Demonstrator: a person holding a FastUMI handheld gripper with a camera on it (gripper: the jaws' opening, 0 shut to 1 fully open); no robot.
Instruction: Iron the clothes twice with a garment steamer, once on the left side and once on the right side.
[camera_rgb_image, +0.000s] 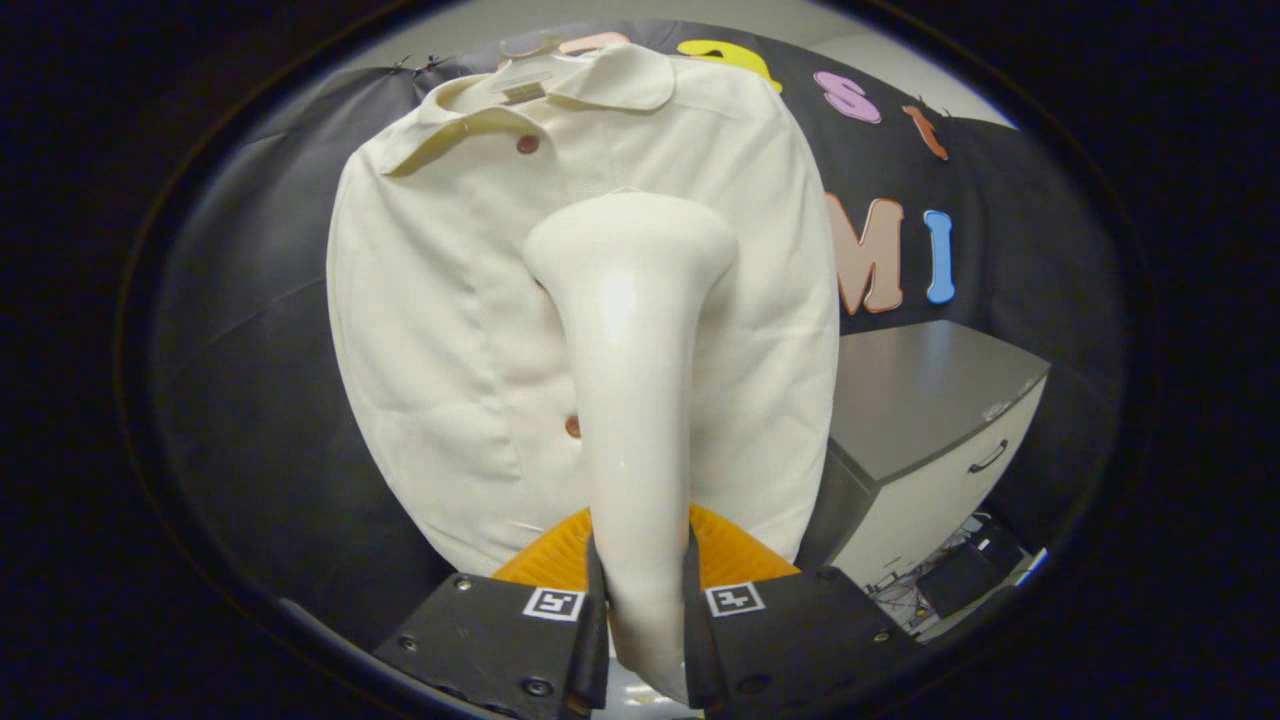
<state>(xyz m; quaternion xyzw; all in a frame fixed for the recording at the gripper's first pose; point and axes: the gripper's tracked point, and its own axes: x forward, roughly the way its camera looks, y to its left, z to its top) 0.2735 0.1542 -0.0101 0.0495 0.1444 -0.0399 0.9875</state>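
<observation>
A cream collared shirt (450, 330) with reddish-brown buttons hangs on a hanger against the booth's black wall. A white garment steamer (632, 400) stands upright between my fingers, its handle pressed from both sides by my gripper (645, 610). The steamer's wide head (630, 245) lies against the middle of the shirt front, roughly on the button line and slightly right of it, below the collar. The steamer hides part of the button row.
A grey-topped cabinet (930, 400) with a drawer handle stands to the right of the shirt, close to its lower hem. Cables and dark boxes (950, 575) lie on the floor beside the cabinet. Black cloth wall surrounds the shirt on the left.
</observation>
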